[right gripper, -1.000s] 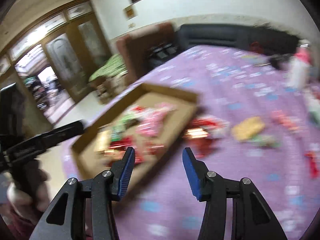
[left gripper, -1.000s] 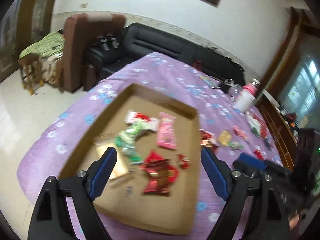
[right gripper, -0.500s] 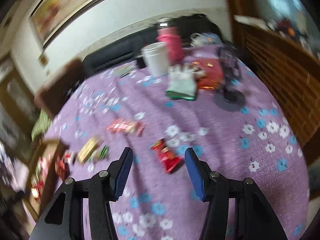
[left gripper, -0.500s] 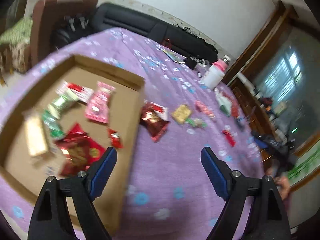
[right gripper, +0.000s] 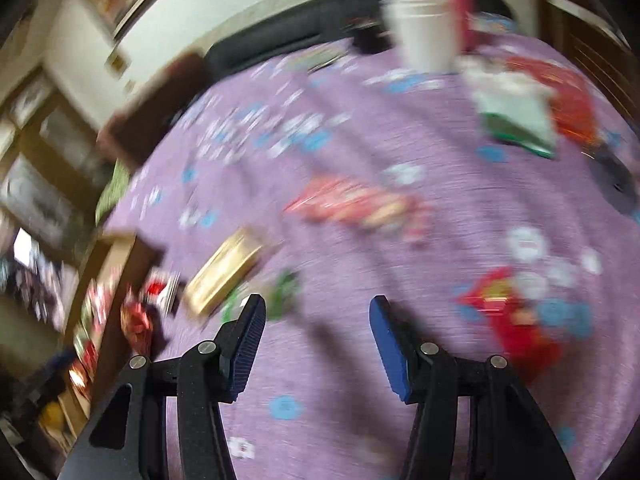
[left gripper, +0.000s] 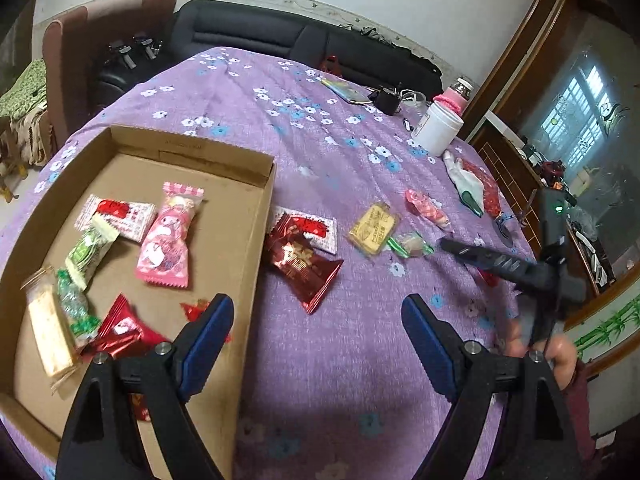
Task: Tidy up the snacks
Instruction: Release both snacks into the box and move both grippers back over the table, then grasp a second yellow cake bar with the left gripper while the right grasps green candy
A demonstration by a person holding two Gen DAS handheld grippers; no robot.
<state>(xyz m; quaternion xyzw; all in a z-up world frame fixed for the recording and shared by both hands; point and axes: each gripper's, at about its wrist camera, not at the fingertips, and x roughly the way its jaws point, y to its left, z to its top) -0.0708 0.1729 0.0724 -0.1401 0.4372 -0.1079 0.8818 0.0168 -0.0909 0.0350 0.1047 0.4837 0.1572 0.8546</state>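
Observation:
A shallow cardboard box (left gripper: 256, 248) on the purple flowered tablecloth holds several wrapped snacks, among them a pink packet (left gripper: 168, 236). Loose snacks lie right of the box: a dark red packet (left gripper: 304, 264), a yellow packet (left gripper: 374, 229), a pink candy (left gripper: 426, 208). My left gripper (left gripper: 316, 332) is open and empty above the cloth by the box's right wall. My right gripper (right gripper: 316, 332) is open and empty over the cloth; its blurred view shows the yellow packet (right gripper: 224, 270), a green candy (right gripper: 280, 296) and a red packet (right gripper: 516, 320) close ahead.
A white cup (left gripper: 440, 128) with a pink bottle behind it stands at the table's far right, next to a white-green bag (left gripper: 466, 184). A phone and charger lie at the back. A sofa and an armchair (left gripper: 100, 40) stand beyond the table.
Both grippers have swung across the table. The left view shifted right then settled at the box's right wall. The right gripper moved from the box to the loose snacks. Both stayed open.

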